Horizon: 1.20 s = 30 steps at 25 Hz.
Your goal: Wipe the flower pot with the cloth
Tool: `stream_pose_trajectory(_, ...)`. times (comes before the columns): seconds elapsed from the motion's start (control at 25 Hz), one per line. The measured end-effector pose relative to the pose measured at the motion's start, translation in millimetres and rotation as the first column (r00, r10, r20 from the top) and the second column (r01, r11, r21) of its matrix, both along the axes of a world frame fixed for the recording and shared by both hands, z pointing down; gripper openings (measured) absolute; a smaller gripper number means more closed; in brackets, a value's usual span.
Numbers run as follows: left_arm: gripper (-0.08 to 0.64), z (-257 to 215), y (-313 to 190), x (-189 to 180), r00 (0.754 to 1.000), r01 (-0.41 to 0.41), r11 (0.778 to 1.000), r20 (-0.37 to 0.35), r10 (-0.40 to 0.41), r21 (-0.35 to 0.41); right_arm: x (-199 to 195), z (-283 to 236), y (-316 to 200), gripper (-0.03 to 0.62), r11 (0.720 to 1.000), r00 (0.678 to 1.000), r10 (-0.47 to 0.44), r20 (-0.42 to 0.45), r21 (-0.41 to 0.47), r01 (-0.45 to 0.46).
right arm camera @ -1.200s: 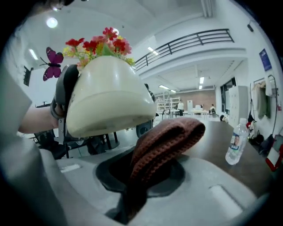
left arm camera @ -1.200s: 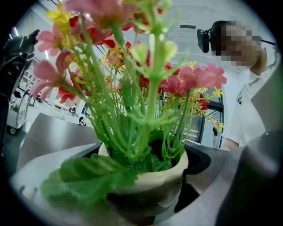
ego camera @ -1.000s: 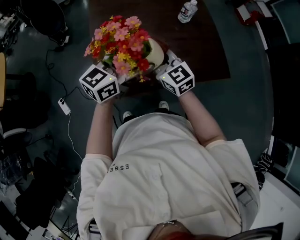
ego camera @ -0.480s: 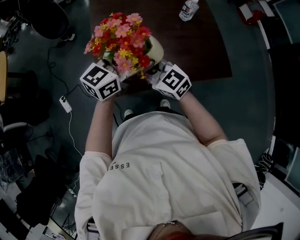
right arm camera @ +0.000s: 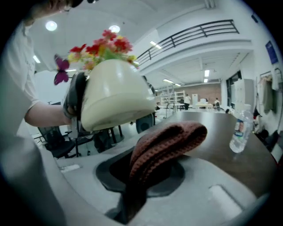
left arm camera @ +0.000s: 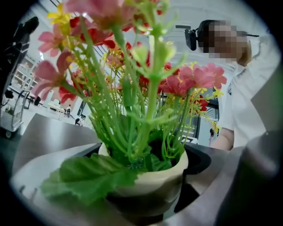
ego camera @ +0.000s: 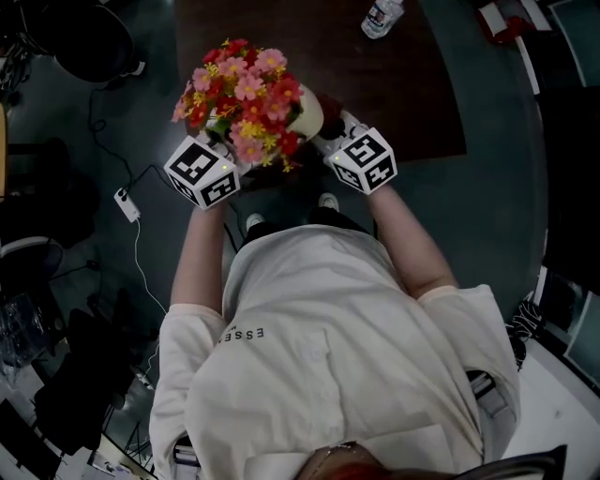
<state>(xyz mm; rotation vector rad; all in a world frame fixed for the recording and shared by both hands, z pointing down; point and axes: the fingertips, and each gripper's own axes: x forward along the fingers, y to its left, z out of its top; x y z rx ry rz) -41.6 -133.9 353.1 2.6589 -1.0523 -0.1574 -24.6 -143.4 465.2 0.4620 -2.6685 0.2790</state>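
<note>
A cream flower pot (ego camera: pixel 309 114) full of red, pink and yellow flowers (ego camera: pixel 242 89) is held up off the dark brown table (ego camera: pixel 394 84). My left gripper (ego camera: pixel 228 150) is shut on the pot; in the left gripper view its rim (left arm camera: pixel 152 178) sits between the jaws, under green stems. My right gripper (ego camera: pixel 336 127) is shut on a brown knitted cloth (right arm camera: pixel 166 143), folded and sticking up from the jaws. In the right gripper view the pot (right arm camera: pixel 116 95) hangs tilted just above and left of the cloth, with a small gap.
A clear water bottle (ego camera: pixel 382 16) stands on the table's far side and shows at the right of the right gripper view as the same bottle (right arm camera: pixel 239 132). A power strip (ego camera: pixel 127 204) and cable lie on the floor at left. Chairs stand around.
The right gripper with the cloth slid in towards the pot's near side, then back out to the right. The pot and left gripper shifted slightly right.
</note>
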Motion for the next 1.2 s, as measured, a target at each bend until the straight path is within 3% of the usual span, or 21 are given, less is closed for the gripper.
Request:
stream_pose_trajectory(0.12,0.565,34.7,4.6,0.2,0.997,-0.023,1.000,0.079,0.022,0.005,31.0,16.9,-24.3,0.044,0.989,0.990,0.139,-0.039,-0.048,-0.141)
stream_pose_trajectory(0.28,0.565,85.6,6.2,-0.8,0.989,-0.046,0.999,0.142,0.047,-0.009,57.1,32.6,-38.8,0.044,0.972,0.973,0.220,-0.067,-0.063,-0.224)
stream_pose_trajectory(0.6,0.563,164.6,-1.7,10.9,0.957,-0.111,0.989,0.259,0.134,-0.101,74.8,63.0,-49.8,0.044,0.966,0.967,0.242,-0.080,-0.074,-0.248)
stream_pose_trajectory(0.8,0.565,202.8,-2.3,10.5,0.913,-0.133,0.980,0.367,0.179,-0.147,72.1,69.8,-51.6,0.044,0.967,0.968,0.236,-0.080,-0.076,-0.242)
stream_pose_trajectory(1.08,0.566,210.0,-0.8,9.8,0.921,-0.107,0.986,0.361,0.148,-0.131,68.4,63.0,-44.9,0.044,0.972,0.973,0.222,-0.059,-0.071,-0.225)
stream_pose_trajectory(1.2,0.594,212.4,-1.8,3.8,0.913,-0.077,0.986,0.388,0.129,-0.146,65.9,63.5,-42.3,0.044,0.970,0.972,0.226,-0.065,-0.071,-0.231)
